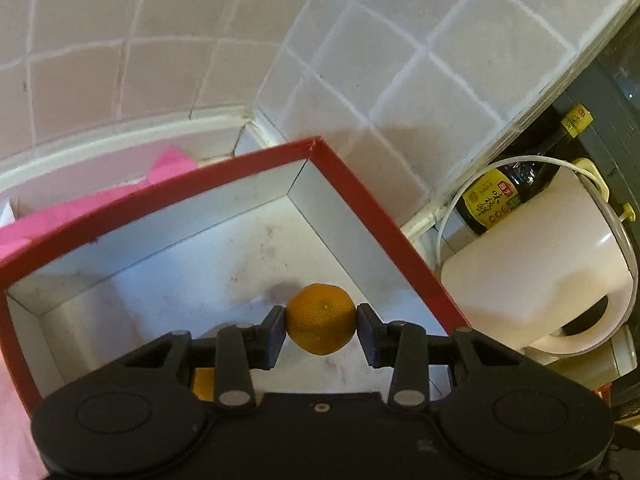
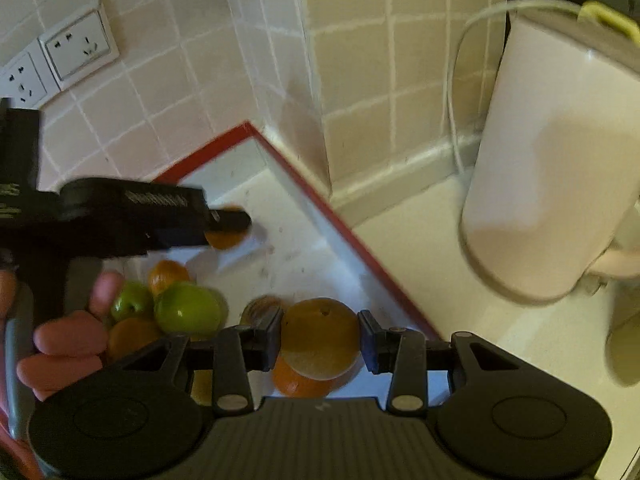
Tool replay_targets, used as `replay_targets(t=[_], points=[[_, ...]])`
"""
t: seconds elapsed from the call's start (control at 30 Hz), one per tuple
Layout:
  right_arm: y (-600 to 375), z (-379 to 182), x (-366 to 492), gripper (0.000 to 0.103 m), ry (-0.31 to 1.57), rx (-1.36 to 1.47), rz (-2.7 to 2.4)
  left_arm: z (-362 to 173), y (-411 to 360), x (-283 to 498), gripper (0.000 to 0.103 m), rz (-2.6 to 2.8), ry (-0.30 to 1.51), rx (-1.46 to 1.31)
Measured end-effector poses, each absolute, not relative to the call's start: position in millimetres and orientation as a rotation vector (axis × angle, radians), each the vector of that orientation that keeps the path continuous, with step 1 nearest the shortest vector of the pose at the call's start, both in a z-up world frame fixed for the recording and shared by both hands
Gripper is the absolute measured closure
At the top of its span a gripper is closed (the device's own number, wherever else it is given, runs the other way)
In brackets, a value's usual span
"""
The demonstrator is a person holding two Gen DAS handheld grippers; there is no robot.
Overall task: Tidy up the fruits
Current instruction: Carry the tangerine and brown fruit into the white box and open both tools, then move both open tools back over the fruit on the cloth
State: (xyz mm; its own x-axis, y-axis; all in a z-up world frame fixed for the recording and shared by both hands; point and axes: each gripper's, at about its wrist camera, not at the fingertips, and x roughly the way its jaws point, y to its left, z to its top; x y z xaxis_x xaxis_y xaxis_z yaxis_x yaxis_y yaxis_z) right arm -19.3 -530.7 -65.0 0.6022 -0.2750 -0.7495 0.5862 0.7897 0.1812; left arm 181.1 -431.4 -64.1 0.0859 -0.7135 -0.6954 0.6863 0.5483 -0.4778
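Observation:
A red-rimmed box (image 1: 384,216) with a white inside sits in the tiled corner. My left gripper (image 1: 321,322) is shut on a small orange mandarin (image 1: 320,318), held above the box floor. In the right wrist view my right gripper (image 2: 320,340) is shut on a larger orange (image 2: 320,336) over the box (image 2: 320,204). Below it lie another orange (image 2: 300,384), two green apples (image 2: 186,308), more oranges (image 2: 166,274) and a brown fruit (image 2: 258,308). The left gripper (image 2: 230,222) shows there too, blurred, with its mandarin (image 2: 224,238), held by a hand (image 2: 68,344).
A white kettle (image 1: 532,268) with its cord stands right of the box, also seen in the right wrist view (image 2: 548,168). A dark sauce bottle (image 1: 516,188) leans behind it. Pink paper (image 1: 80,204) lies left of the box. Wall sockets (image 2: 56,60) sit on the tiles.

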Motion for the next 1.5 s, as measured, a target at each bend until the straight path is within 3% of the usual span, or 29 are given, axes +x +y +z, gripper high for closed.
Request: replay_targets(t=[0.33, 0.43, 0.5, 0.53, 0.73, 0.97, 1.03, 1.23, 1.5], points=[[-540.8, -87.1, -0.6, 0.059, 0.824, 0.492, -0.544, -71.2, -448.5, 182.4, 0.057, -0.995, 1.137, 0.035], [-541.4, -84.8, -1.9, 0.059, 0.822, 0.496, -0.553, -73.0, -445.1, 185.9, 0.047, -0.990, 1.167, 0.022], [-542.8, -81.1, -7.1, 0.057, 0.807, 0.509, -0.565, -69.9, -440.9, 185.1, 0.030, -1.005, 1.162, 0.008], [-542.8, -78.5, -9.9, 0.054, 0.803, 0.517, -0.568, -67.0, -437.7, 184.0, 0.026, -1.014, 1.155, 0.006], [-531.8, -50.3, -30.6, 0.052, 0.735, 0.535, -0.568, -30.7, -404.2, 176.1, 0.026, -1.051, 1.058, 0.008], [-480.1, 8.3, -47.7, 0.042, 0.585, 0.468, -0.475, 38.5, -299.8, 166.2, 0.026, -0.997, 0.839, 0.056], [-462.0, 22.6, -48.8, 0.033, 0.547, 0.448, -0.447, 59.1, -263.7, 169.9, 0.026, -0.948, 0.783, 0.065], [-400.0, 53.6, -38.7, 0.022, 0.487, 0.378, -0.320, 112.8, -150.3, 177.3, 0.024, -0.776, 0.641, 0.067], [-326.4, 45.6, -8.7, 0.020, 0.553, 0.312, -0.179, 118.5, -35.1, 197.3, 0.024, -0.563, 0.615, 0.004]])
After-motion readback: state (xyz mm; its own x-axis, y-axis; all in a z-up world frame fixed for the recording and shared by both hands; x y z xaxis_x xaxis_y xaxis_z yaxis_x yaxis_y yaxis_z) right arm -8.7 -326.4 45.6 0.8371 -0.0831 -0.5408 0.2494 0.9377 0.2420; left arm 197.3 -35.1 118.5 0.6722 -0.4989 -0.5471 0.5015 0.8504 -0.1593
